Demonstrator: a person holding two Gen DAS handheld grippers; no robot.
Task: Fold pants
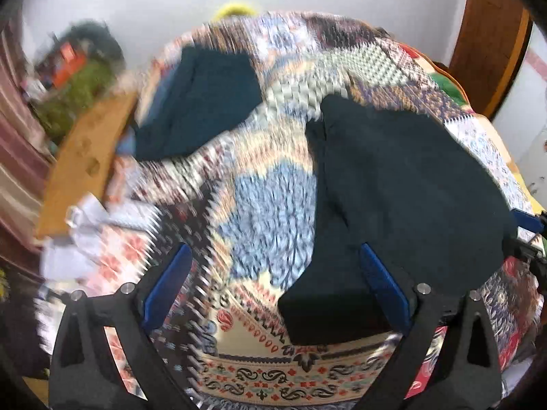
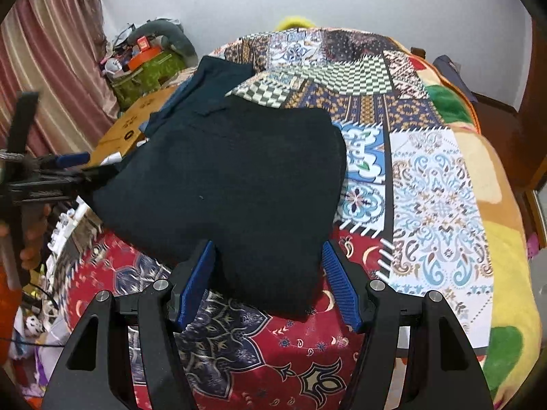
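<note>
Both claws are hanging open over the quilt (image 2: 427,177) — right claw (image 2: 270,273) straddling the pants' (image 2: 239,177) near corner without pinching it, left claw (image 1: 273,273) gaping, pants just right.

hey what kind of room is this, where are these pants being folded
Most likely a bedroom. The dark pants lie on a bed under a patchwork bedspread, with striped curtains at one side and a cluttered wooden side table beside it.

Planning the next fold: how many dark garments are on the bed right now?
2. The dark pants lie near, between the right gripper's open jaws. A dark teal garment sits behind them by the bed's far left edge. More may be hidden underneath.
</note>
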